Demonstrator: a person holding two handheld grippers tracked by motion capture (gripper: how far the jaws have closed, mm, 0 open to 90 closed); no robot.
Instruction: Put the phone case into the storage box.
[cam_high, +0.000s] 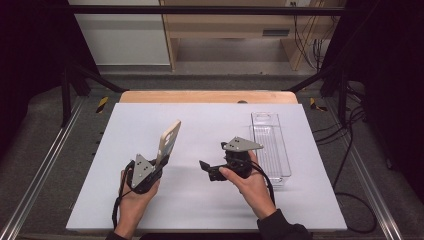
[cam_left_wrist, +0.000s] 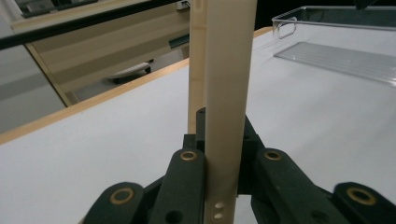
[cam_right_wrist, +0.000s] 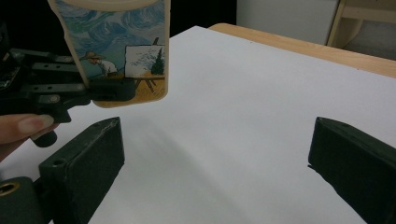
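Observation:
A cream phone case stands upright and slightly tilted over the left half of the white mat, with my left gripper shut on its lower end. In the left gripper view the case's thin edge rises between the two black jaws of the left gripper. Its painted side, a blue swirling picture with a painter, faces my right gripper. The right gripper lies low at mid-table, pointing left towards the case and a little apart from it. Here the right gripper stands open with bare mat between its jaws.
A clear plastic tray lies lengthwise at the right of the white mat, just beyond my right hand. The wooden table edge runs along the far side. Metal rails flank the table; cables trail on the floor at right.

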